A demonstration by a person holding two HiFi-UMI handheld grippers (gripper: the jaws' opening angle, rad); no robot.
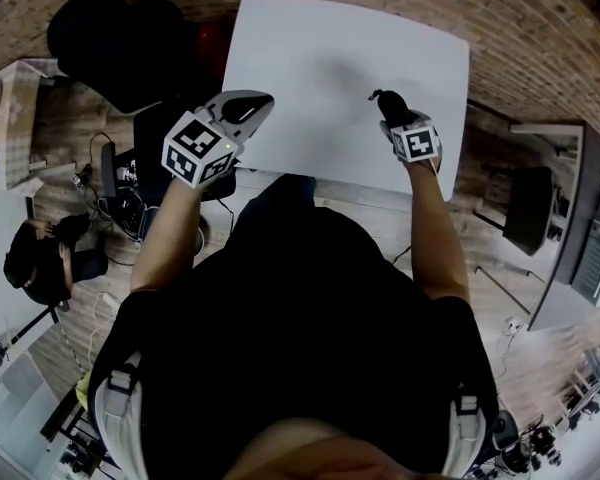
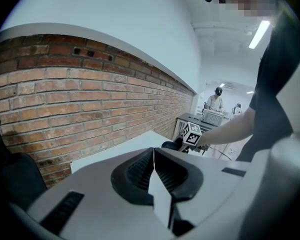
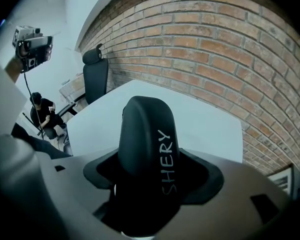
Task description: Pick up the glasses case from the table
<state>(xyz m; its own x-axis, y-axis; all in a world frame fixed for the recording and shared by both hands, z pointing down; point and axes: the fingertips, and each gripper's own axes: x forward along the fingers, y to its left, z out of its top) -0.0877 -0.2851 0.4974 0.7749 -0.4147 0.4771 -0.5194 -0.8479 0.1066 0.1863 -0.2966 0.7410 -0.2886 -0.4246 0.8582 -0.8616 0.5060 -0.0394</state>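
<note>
A black glasses case [image 3: 149, 154] with pale lettering stands between the jaws of my right gripper [image 3: 147, 184], which is shut on it. In the head view the case [image 1: 391, 103] shows as a dark shape at the right gripper [image 1: 398, 118], held over the right part of the white table [image 1: 320, 68]. My left gripper [image 1: 242, 108] hangs over the table's left edge, its jaws pressed together with nothing between them. From the left gripper view the left gripper [image 2: 153, 161] is shut, and the right gripper's marker cube [image 2: 192, 133] shows beyond.
A brick wall [image 3: 225, 49] runs behind the table. A black office chair [image 1: 120, 38] stands at the table's left. A person sits on the floor [image 1: 40, 258] at the left among cables. A dark stool [image 1: 530, 208] stands to the right.
</note>
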